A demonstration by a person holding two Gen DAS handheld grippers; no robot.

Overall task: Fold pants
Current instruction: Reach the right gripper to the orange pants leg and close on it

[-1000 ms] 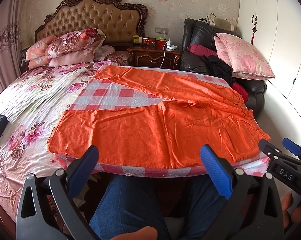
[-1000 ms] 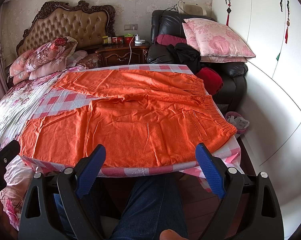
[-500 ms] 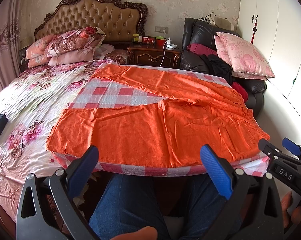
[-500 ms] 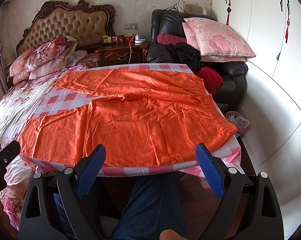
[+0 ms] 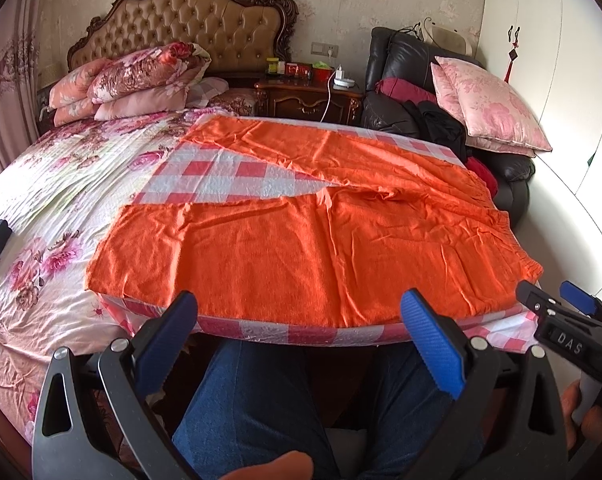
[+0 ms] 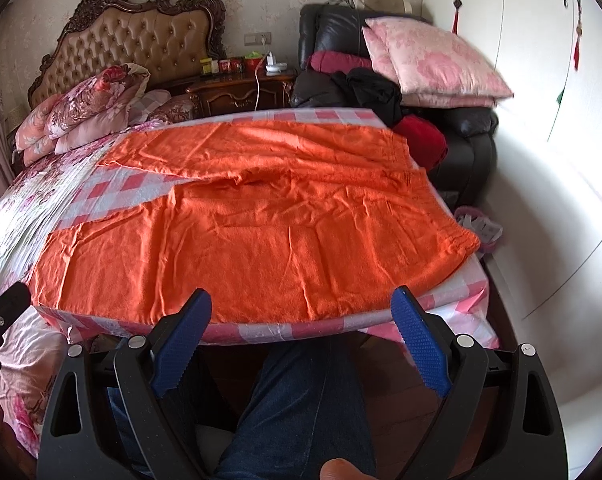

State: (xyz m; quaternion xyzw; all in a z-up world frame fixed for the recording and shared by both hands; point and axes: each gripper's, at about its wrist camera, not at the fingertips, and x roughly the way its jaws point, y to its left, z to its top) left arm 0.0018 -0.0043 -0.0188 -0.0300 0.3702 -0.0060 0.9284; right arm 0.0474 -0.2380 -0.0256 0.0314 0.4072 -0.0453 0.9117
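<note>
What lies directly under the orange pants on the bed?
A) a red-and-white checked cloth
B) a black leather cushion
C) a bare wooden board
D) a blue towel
A: the orange pants are spread flat on a red-and-white checked cloth, which shows between the two legs and along the near edge.

Open air above pants [image 5: 301,240]; armchair [image 5: 421,92] crowds far side.

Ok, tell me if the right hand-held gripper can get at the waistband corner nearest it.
Probably yes. The right hand-held gripper is open and empty, just short of the orange pants. Nothing lies between it and the waistband corner at the bed edge.
</note>
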